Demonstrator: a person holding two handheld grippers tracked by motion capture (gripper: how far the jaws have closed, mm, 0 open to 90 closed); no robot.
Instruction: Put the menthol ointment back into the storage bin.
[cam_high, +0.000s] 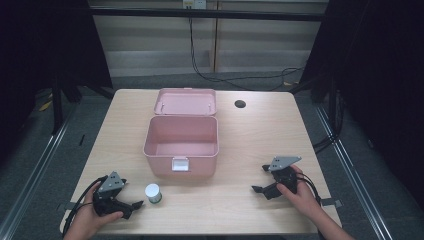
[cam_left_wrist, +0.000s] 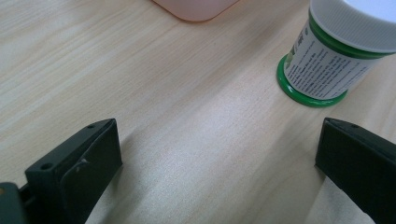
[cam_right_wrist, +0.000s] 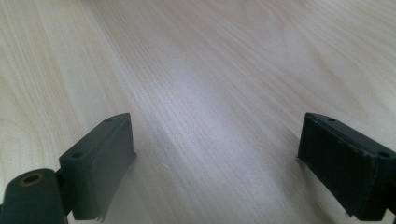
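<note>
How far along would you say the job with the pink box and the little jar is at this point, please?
Done: the pink box stands open, its lid folded back, and it looks empty. In hand: nothing; the left tool is open beside the white-capped jar, not touching it, and the right tool is open over bare table. Left, probably: gripping the jar, placing it inside the box, closing the lid.

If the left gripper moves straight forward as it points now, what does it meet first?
Probably bare table first; the left gripper points between the pink box and the jar, which stands right of its line.
</note>
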